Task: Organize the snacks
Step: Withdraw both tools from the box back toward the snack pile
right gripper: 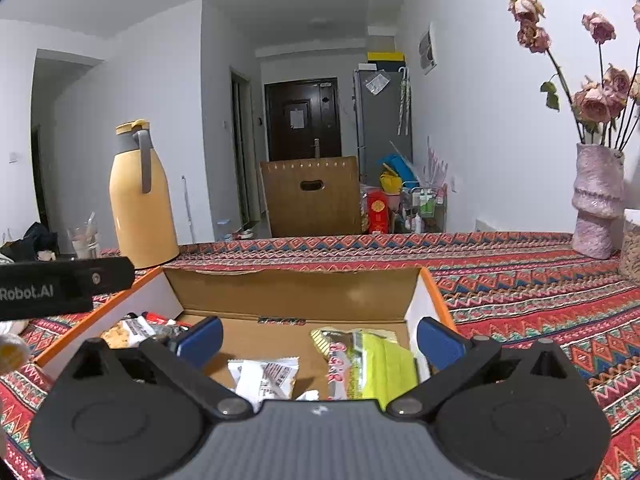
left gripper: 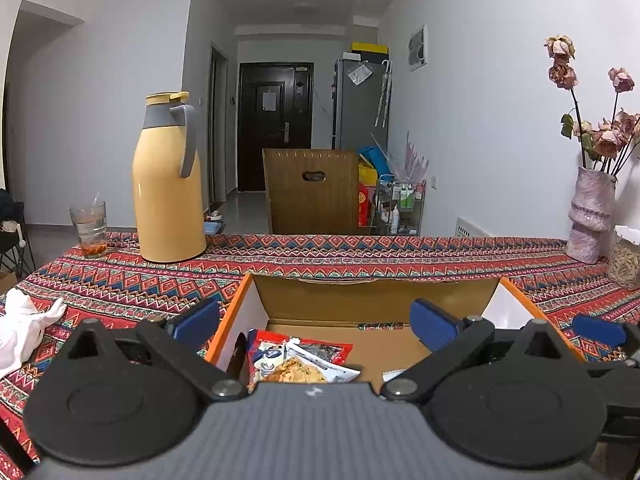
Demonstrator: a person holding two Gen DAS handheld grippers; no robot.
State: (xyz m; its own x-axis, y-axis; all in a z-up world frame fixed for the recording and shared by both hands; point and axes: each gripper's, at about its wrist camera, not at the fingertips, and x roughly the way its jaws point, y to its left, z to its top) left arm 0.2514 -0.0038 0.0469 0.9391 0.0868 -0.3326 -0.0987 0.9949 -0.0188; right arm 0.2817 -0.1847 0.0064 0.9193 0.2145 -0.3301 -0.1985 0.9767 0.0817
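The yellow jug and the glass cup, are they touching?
Apart. The left wrist view shows tablecloth between the yellow jug and the glass cup.

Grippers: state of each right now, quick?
Left gripper: open, nothing between the fingers, over the cardboard box.
Right gripper: open, holding nothing, over the same box.

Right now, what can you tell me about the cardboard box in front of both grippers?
The box is open-topped brown cardboard with an orange outer edge and white inner side walls. Its far wall has a ragged top edge. It sits flat on the patterned tablecloth. Inside lie loose snack packets: a red one with a biscuit picture at the left, a white one mid-floor and a yellow-green one at the right. The left gripper and right gripper are above its near side, open, holding nothing.
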